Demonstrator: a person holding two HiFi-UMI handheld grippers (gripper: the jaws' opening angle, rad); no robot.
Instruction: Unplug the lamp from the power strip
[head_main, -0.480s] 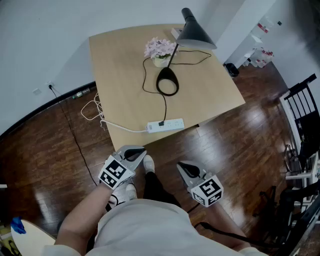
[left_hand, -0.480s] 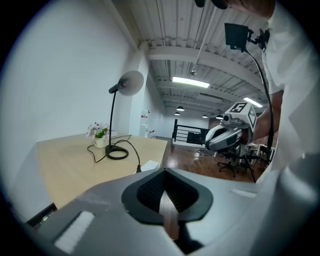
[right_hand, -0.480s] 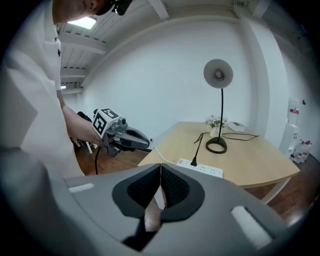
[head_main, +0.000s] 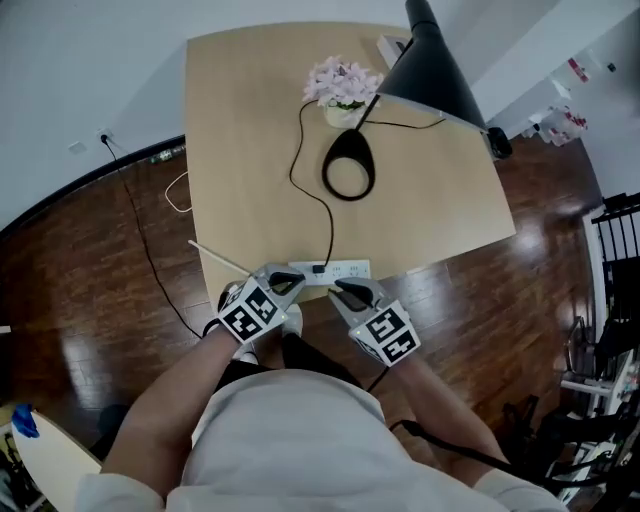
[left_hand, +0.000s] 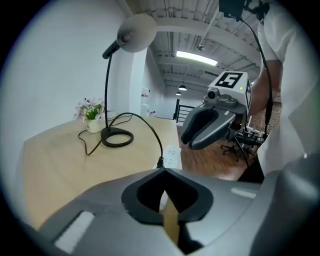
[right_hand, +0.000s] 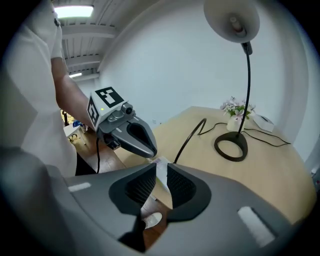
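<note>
Left gripper (head_main: 287, 284) hangs at the near edge of the tabletop (head_main: 240, 150), jaws pinched together with nothing in them. Just past its tip is the white power strip (head_main: 345, 271), lying along that edge. The lamp's small black plug (head_main: 318, 269) sits in a socket left of the strip's middle. From there the thin black cord (head_main: 329, 225) runs up to the lamp (head_main: 349, 172) mid-table.

My read: the strip is light plastic and will probably slide or lift if you just yank. So one gripper should pin the strip body while the other takes the plug. Grab the hard plug body itself, low and square. Skip the cord, it looks floppy and would likely just bend or slip.

Right gripper (head_main: 346, 291) sits near the strip's right half, jaws open a crack, empty too.
</note>
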